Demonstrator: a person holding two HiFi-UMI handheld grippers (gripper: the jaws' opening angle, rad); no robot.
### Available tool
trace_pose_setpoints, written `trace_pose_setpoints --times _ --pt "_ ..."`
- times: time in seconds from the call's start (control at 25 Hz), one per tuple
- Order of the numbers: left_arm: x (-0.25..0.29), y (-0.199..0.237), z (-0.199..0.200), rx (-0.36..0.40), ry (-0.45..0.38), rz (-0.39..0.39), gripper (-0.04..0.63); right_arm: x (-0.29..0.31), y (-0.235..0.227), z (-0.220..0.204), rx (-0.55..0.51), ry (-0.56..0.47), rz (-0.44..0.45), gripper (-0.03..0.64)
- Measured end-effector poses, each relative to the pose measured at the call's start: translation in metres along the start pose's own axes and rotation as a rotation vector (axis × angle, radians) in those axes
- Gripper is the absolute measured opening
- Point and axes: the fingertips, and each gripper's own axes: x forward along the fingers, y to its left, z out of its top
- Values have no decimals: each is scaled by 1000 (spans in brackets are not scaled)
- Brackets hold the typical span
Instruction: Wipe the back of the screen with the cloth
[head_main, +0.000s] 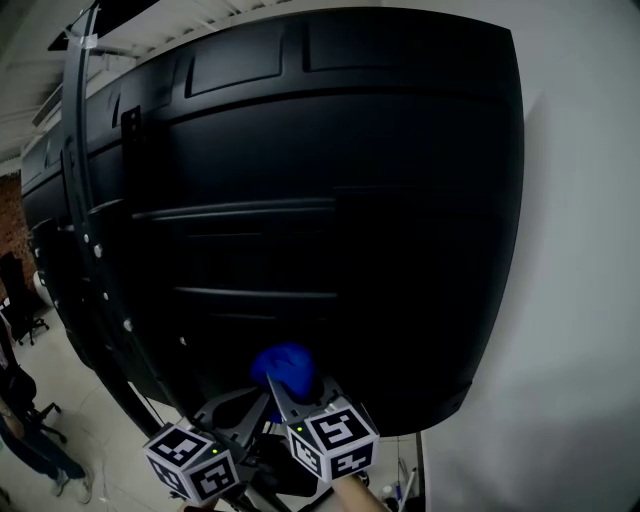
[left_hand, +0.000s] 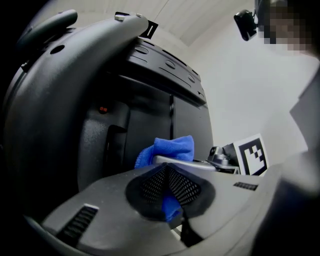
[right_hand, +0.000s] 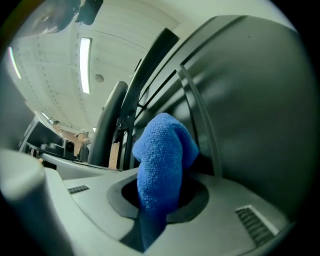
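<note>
- Right, the right tongs (right_hand: 159, 200) are clamped on the blue cloth (head_main: 285, 365); its bunched head pokes out past the tips, its tail hangs back through them
- left tongs (left_hand: 169, 195) look drawn together on a sliver of that same cloth, though I can't be sure of the pinch
- the cloth sits against the low, near part of the screen (head_main: 330, 200), a little left of middle
- my call: press the bunched head flat, make long overlapping sweeps along the ridges, and hold the hard tips off the plastic
- the screen's back is broad, black and matte; it bulges, crossed by horizontal ridges and recessed panels
</note>
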Motion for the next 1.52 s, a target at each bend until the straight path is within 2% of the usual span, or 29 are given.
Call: trace_pose_setpoints --times 0.24,0.64,0.92,1.16,1.52 --pt "27 -32 -5 24 10 -80 6 -40 -32 8 -54 -13 -80 49" --pt "88 -113 -4 8 5 -232 6 -144 -119 26 -115 -8 -314 49" --pt "124 -160 -9 -13 1 -304 6 -205 -172 35 -117 -2 -435 49" --pt "141 -178 -13 -22 7 -334 6 -229 -194 40 -110 -23 -487 49" --pt "126 -166 -22 -65 59 -335 6 -233 -187 41 -133 -41 -503 52"
